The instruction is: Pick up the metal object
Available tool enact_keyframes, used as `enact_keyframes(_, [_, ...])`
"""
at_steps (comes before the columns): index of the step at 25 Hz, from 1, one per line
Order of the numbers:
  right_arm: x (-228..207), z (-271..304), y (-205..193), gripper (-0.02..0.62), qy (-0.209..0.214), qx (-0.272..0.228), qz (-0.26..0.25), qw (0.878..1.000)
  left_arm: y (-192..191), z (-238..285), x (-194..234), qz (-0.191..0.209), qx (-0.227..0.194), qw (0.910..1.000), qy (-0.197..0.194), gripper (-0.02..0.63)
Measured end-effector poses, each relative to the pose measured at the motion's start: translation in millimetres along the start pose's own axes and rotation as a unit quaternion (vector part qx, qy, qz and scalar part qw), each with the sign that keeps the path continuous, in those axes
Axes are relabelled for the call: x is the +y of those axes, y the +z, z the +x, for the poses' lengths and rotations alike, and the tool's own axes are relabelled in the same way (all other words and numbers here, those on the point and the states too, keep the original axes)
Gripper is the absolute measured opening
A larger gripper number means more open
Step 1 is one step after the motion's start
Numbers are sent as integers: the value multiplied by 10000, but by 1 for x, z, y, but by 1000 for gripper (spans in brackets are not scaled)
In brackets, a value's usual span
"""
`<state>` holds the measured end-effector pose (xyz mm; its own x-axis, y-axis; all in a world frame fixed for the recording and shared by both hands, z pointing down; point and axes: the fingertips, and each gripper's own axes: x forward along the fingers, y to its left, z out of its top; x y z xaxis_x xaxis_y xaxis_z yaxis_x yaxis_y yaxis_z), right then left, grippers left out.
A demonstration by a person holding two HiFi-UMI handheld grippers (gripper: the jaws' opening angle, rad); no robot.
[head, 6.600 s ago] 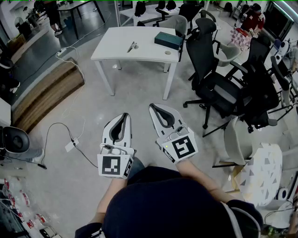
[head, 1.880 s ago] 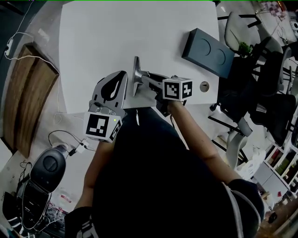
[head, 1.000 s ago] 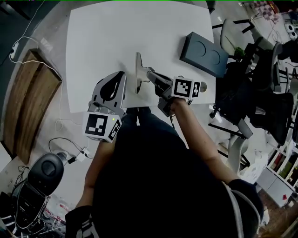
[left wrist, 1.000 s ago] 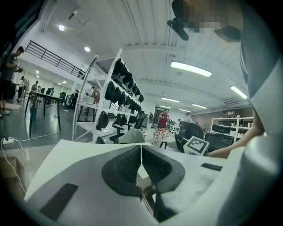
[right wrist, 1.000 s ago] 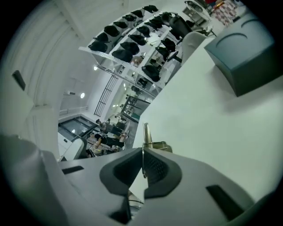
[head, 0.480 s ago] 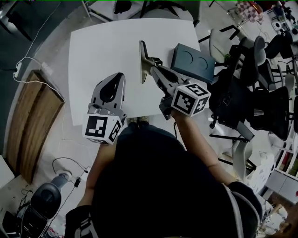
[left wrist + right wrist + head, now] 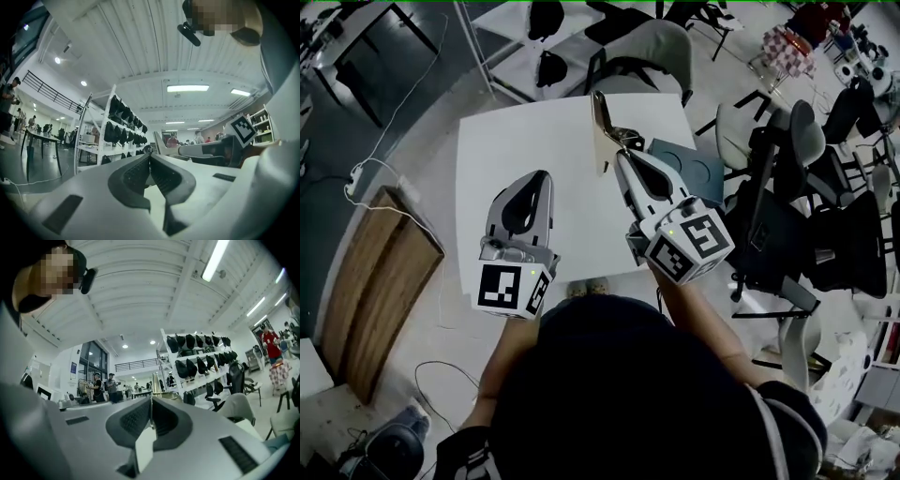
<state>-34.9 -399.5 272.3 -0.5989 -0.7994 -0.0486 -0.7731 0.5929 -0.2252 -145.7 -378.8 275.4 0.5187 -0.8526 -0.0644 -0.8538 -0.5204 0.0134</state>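
Right gripper (image 7: pixel 624 157) clamps metal object (image 7: pixel 599 122) (aloft).

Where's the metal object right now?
Head view, upper middle: the metal object is clamped at the tip of the right gripper, over the far edge of the white table, left of the dark box.

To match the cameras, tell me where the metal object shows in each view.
Head view: metal object top centre, above the white table.
Left gripper view: metal object just right of centre, slanting up.
Right gripper view: metal object dead centre, edge-on between the jaws.
Shared landmark: the right gripper, shut on it.
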Motion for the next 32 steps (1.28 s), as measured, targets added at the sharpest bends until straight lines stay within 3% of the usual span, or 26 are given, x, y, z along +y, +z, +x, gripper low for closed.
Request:
enact_keyframes(6, [12, -8, 28, 31, -120, -423, -513, 9977, 27, 0, -2, 301, -130, 9994, 110, 28])
enact_keyframes(12, [17, -12, 31, 31, -159, -480, -885, 9948, 20, 2, -8, 289, -53, 9996, 55, 28])
enact_keyframes(32, [17, -23, 17, 31, -406, -385, -915, 9942, 15, -2, -19, 262, -38, 9996, -48, 28])
